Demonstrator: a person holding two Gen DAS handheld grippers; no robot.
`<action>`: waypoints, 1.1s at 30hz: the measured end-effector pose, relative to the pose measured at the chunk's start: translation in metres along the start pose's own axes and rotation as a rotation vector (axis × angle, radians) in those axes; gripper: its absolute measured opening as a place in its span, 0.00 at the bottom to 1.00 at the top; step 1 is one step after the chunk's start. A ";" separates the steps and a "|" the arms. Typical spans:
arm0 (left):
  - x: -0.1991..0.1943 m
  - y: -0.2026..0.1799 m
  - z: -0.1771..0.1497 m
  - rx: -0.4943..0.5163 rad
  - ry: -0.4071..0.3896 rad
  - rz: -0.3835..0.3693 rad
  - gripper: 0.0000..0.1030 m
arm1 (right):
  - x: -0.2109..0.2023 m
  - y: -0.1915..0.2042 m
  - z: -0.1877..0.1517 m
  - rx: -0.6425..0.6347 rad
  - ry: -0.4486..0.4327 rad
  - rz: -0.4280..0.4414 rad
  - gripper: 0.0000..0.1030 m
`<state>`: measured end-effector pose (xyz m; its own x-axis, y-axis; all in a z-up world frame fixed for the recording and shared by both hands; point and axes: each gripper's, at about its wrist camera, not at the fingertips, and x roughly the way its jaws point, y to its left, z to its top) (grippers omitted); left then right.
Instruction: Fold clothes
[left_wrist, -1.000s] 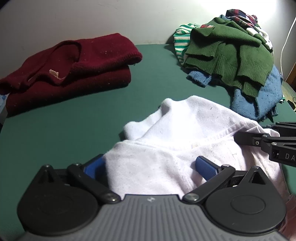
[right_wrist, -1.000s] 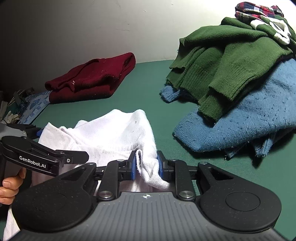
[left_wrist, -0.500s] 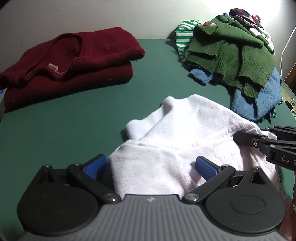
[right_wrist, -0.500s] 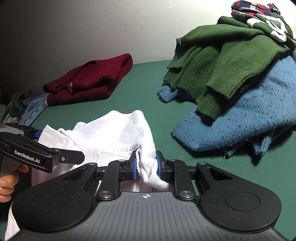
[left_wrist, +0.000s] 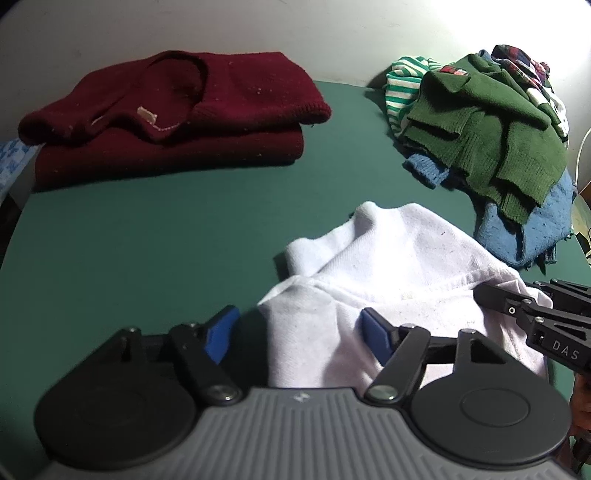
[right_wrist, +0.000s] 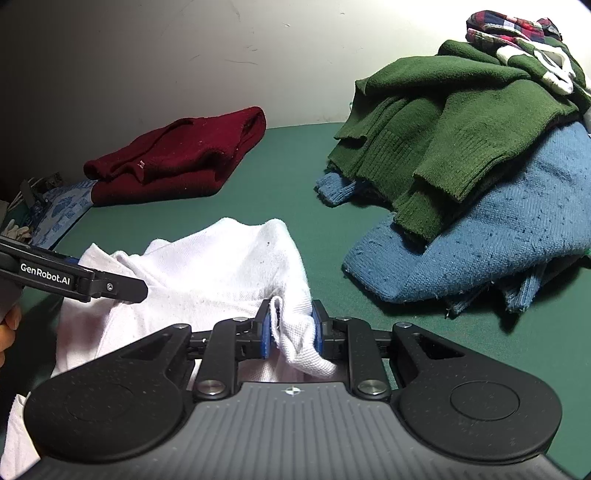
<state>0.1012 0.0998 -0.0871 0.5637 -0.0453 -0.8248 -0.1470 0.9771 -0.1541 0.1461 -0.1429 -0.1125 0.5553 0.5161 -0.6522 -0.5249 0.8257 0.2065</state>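
Two grippers work a white garment (left_wrist: 399, 266) on a green bench (left_wrist: 147, 236).
Only the right wrist view shows the right gripper (right_wrist: 291, 326), jaws clamped on a bunched white hem; the left view shows the left gripper (left_wrist: 299, 330), jaws spread wide, gripping nothing, straddling the crumpled cloth's edge. The garment lies rumpled between a folded maroon sweater (left_wrist: 177, 110) and a heap of clothes (left_wrist: 491, 140).
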 end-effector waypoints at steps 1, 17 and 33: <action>-0.001 0.000 -0.001 0.001 -0.001 0.000 0.66 | 0.000 0.000 0.000 -0.001 0.000 0.000 0.20; -0.002 -0.001 -0.001 0.019 0.004 -0.068 0.38 | -0.001 0.002 0.002 -0.034 0.017 0.002 0.20; -0.022 -0.004 -0.002 0.073 -0.047 -0.106 0.15 | -0.014 0.005 0.014 -0.088 -0.005 0.050 0.12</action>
<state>0.0880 0.0963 -0.0695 0.6107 -0.1413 -0.7792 -0.0256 0.9799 -0.1978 0.1446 -0.1429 -0.0921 0.5304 0.5576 -0.6386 -0.6067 0.7758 0.1735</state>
